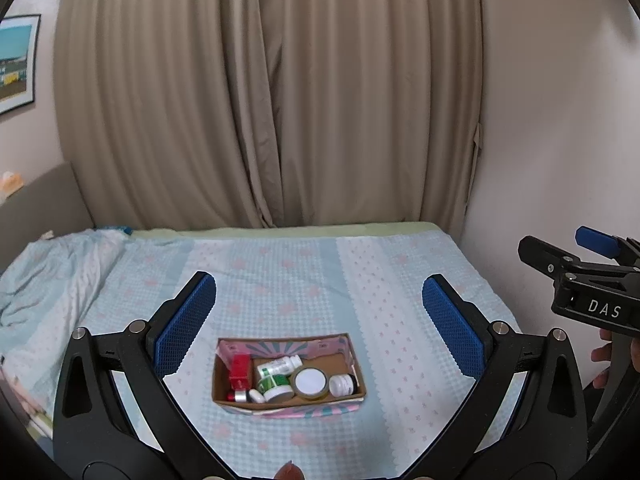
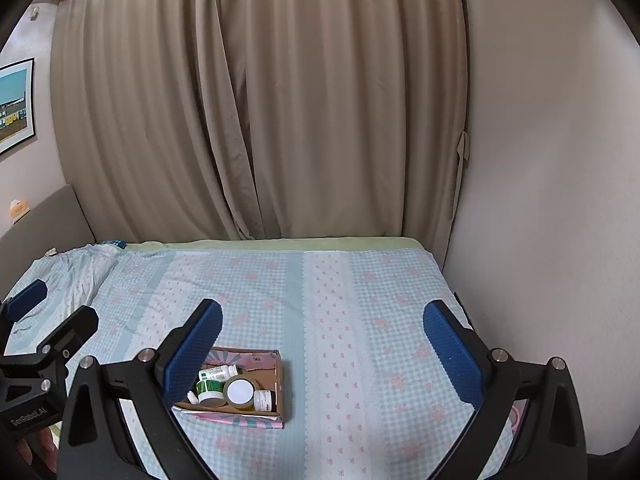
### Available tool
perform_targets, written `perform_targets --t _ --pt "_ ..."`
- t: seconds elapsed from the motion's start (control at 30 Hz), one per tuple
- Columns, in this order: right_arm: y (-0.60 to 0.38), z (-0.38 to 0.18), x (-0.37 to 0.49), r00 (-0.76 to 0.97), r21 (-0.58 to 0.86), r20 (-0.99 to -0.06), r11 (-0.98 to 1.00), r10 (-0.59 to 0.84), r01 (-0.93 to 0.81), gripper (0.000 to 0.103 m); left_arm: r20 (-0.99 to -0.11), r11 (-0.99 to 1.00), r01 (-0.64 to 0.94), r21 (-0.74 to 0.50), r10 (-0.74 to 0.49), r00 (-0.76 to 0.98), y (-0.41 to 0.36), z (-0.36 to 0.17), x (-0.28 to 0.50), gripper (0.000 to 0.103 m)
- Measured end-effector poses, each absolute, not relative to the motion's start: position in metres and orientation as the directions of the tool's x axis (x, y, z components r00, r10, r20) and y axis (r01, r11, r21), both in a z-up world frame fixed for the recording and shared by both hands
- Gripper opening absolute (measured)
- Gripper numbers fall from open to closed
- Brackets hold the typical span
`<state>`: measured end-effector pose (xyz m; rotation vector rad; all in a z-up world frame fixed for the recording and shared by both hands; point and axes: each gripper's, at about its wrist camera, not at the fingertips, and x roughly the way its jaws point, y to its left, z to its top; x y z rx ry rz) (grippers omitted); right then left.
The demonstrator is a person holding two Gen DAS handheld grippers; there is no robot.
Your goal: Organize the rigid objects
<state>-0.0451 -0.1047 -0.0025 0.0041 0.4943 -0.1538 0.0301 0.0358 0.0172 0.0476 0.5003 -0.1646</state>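
A small cardboard box (image 1: 352,356) sits on the bed (image 1: 400,288). In it lie a red box (image 1: 241,370), white bottles with green labels (image 1: 280,365), a roll of tape (image 1: 310,383), a white jar with a dark band (image 1: 342,385) and a small white piece. My left gripper (image 1: 319,324) is open and empty, held above and in front of the box. My right gripper (image 2: 322,354) is open and empty, with the box (image 2: 276,384) under its left finger (image 2: 196,352), which hides part of it. Each gripper shows at the edge of the other's view.
The bed has a light blue checked cover with pink flowers. A rumpled blanket (image 1: 52,272) lies at its left. Beige curtains (image 1: 272,92) hang behind the bed. A wall (image 2: 540,200) runs along the bed's right side. A framed picture (image 1: 16,64) hangs on the left.
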Motion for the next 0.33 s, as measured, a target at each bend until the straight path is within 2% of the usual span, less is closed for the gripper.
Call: perform_targets --t 0.1,0.33 --pt "-0.106 -0.003 -0.043 0.867 -0.033 -0.476 0.988 -0.148 0.151 0.100 -0.454 0.987 0.155 0.031 -0.124 0.882 0.030 0.018 0.029 0.103" --pt "-0.117 -0.012 -0.033 0.845 -0.030 -0.517 0.990 -0.136 0.141 0.100 -0.457 0.990 0.139 0.030 -0.110 0.882 0.015 0.006 0.034 0.103"
